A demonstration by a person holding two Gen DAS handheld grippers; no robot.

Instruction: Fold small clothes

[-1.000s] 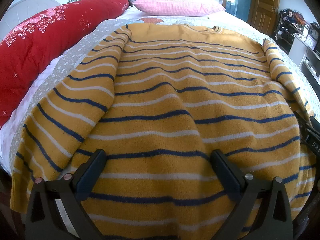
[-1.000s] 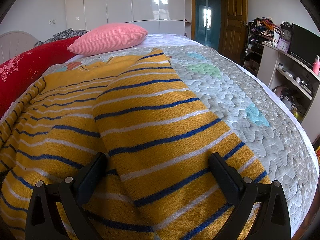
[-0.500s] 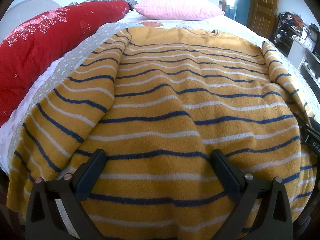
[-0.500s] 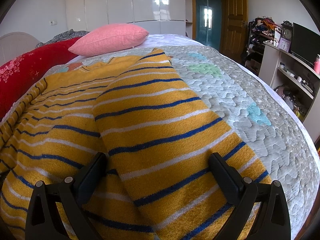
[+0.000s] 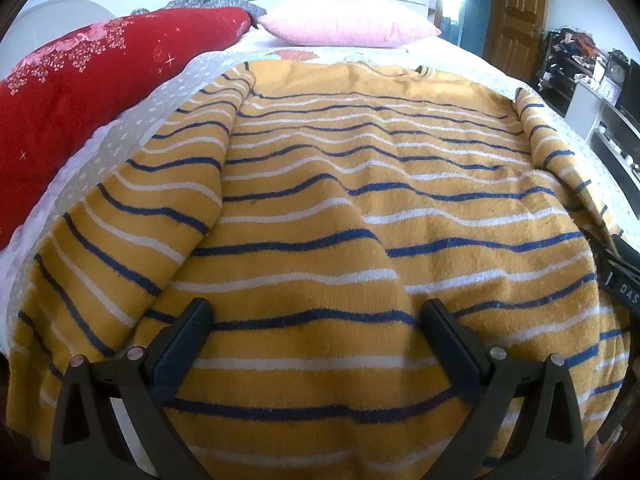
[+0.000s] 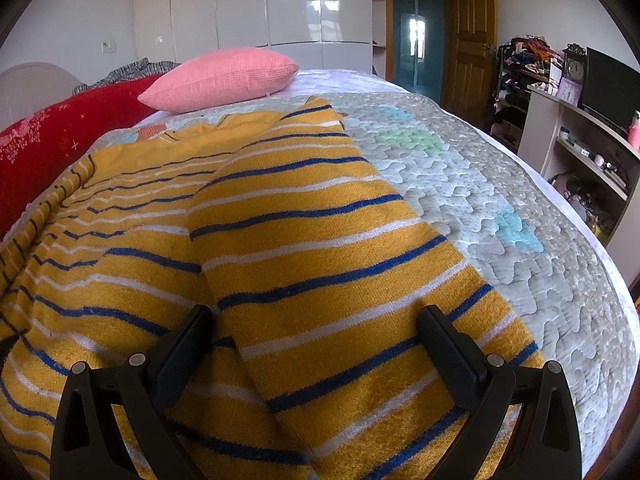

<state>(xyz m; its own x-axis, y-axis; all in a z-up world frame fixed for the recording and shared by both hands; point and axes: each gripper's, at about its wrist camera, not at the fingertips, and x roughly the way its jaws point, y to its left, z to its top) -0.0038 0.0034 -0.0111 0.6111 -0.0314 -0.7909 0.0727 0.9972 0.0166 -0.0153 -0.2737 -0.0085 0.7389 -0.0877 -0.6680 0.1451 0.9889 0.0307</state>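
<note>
Nearest the lens, left gripper (image 5: 316,320) spread wide and grasping nothing, fingers low over the hem end of the yellow striped sweater (image 5: 360,208); right gripper (image 6: 314,326) likewise released, straddling the right sleeve (image 6: 320,240) laid lengthwise over the sweater's edge. Sweater spread flat on the quilted bedspread (image 6: 480,208), collar toward the far end, left sleeve (image 5: 152,208) draped along its own side. Bare quilt open to the right of the sleeve, running out to the bed's edge. Along the left, a red floral duvet (image 5: 80,100) crowding that flank; beyond the collar, a pink pillow (image 6: 224,76). Farther off, glossy white wardrobes (image 6: 280,4), a wooden door (image 6: 472,32), a cluttered desk shelf (image 6: 580,132) at right.
</note>
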